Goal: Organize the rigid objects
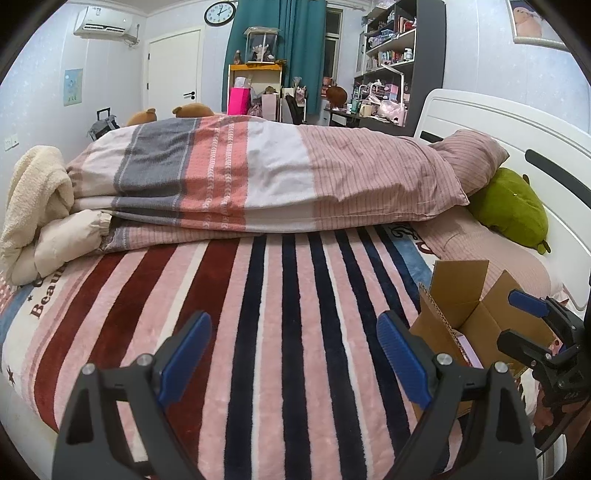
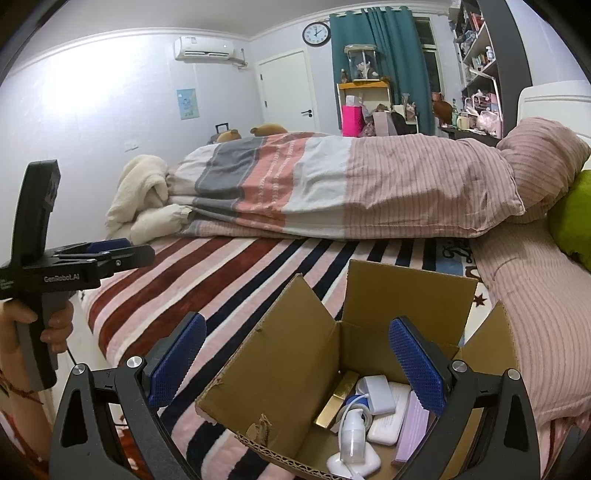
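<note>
L gripper (image 1: 293, 345) jaws wide, empty, over striped blanket (image 1: 258, 295); R gripper (image 2: 297, 360) jaws spread, nothing held, above open box (image 2: 288, 369) w/ gold bar (image 2: 336, 400), white cases (image 2: 384, 410), pump bottle (image 2: 351, 432) inside; box near pillow (image 2: 535, 314).

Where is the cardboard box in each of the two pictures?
Left wrist view: the cardboard box sits at the lower right, beyond the left gripper's right finger, partly hidden by it.
Right wrist view: the box fills the bottom middle, flaps open, small items inside, between the right gripper's open fingers.
Shared landmark: the wall clock beside the teal curtain.
</note>
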`<state>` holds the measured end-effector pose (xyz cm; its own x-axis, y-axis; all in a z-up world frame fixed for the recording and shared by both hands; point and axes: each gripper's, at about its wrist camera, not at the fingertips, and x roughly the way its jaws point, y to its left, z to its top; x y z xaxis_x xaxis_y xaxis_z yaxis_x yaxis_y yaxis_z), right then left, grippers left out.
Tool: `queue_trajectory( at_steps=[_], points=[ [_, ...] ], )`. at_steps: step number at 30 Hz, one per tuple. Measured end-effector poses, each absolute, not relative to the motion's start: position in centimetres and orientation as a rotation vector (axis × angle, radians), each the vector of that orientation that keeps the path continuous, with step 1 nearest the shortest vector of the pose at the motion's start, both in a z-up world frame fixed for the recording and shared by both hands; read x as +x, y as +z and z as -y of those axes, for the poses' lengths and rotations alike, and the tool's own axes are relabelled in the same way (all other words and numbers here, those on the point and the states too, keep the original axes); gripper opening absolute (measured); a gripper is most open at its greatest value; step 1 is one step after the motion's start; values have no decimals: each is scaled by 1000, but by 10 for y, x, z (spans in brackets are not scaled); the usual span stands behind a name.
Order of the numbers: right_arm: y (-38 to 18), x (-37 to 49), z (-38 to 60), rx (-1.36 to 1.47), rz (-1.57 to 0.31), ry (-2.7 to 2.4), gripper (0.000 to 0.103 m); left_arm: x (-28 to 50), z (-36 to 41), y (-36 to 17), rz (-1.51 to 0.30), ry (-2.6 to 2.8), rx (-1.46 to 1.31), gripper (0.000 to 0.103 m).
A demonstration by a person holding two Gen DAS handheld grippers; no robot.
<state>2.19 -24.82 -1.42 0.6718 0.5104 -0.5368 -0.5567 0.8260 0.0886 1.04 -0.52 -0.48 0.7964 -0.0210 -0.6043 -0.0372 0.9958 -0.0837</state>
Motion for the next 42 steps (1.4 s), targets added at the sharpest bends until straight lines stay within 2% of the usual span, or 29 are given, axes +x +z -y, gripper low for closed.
queue_trajectory(
  at_steps=[42],
  points=[
    [-15,21,251,-70,-588,588,100,11,6,-4,-651,10,-89,90]
  ],
)
